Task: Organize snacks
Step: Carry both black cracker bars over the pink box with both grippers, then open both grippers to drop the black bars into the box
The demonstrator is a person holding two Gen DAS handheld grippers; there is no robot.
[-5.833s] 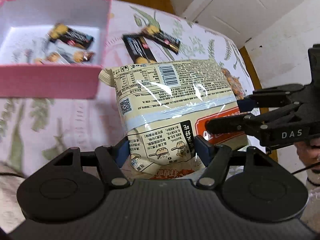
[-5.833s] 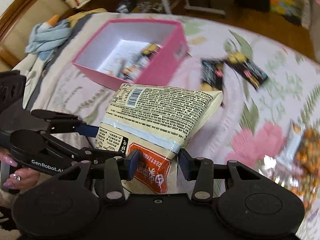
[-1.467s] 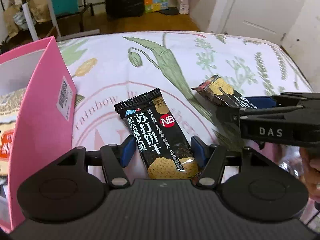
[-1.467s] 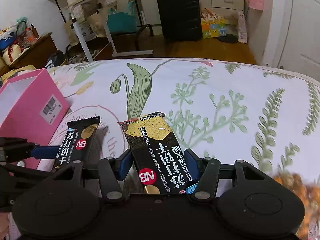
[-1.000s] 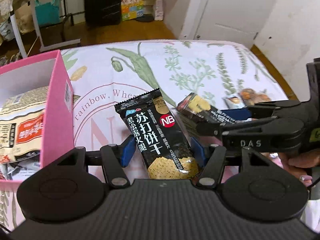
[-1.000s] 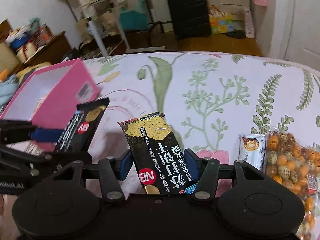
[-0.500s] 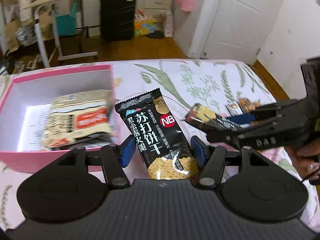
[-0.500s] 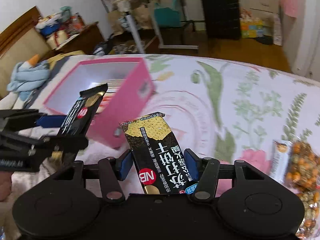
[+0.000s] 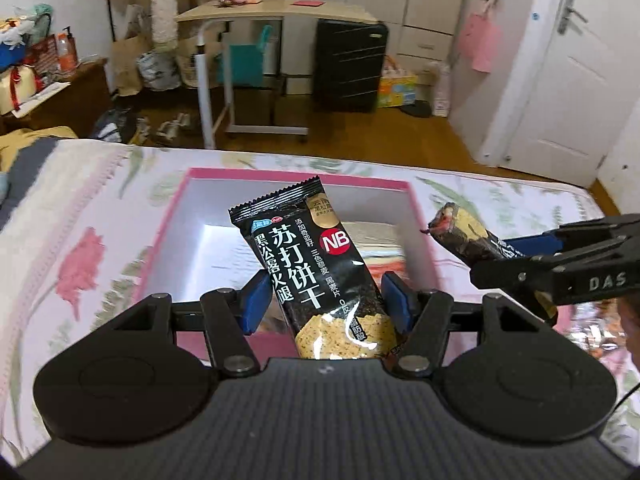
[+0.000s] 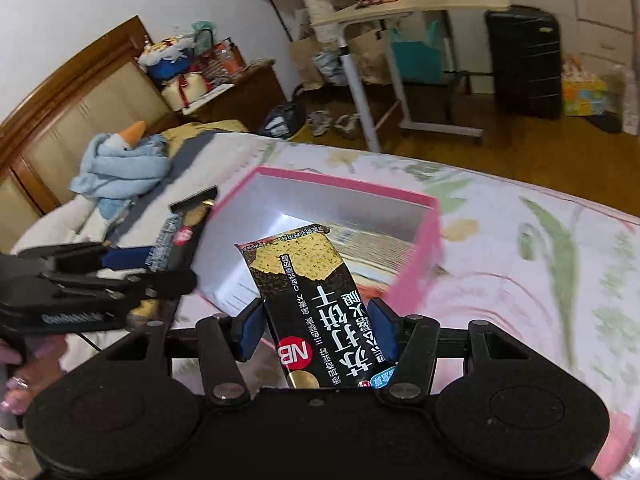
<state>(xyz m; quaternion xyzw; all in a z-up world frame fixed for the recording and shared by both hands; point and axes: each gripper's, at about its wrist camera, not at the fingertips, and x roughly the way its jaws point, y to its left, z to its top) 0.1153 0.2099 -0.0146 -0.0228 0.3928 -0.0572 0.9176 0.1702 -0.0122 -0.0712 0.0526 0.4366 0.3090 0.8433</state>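
My left gripper (image 9: pixel 326 300) is shut on a black soda-cracker packet (image 9: pixel 308 264), held in the air over the open pink box (image 9: pixel 422 220). My right gripper (image 10: pixel 318 328) is shut on a second black cracker packet (image 10: pixel 316 300), also raised above the pink box (image 10: pixel 416 272). Each gripper shows in the other's view: the right one (image 9: pixel 516 250) at the box's right side, the left one (image 10: pixel 132 260) at its left side. A large pale snack bag (image 9: pixel 376 240) lies inside the box, mostly hidden behind the held packets.
The box sits on a bed with a floral cover (image 9: pixel 88 216). A blue towel bundle (image 10: pixel 120 168) lies by the headboard. A desk (image 9: pixel 280 12) and a black suitcase (image 9: pixel 348 68) stand on the wooden floor beyond. A person's hand (image 10: pixel 16 368) holds the left gripper.
Both grippers have lifted their packets off the bed and carried them left, until each hangs over the pink box. The box, once at the far left edge, now fills the middle of both views.
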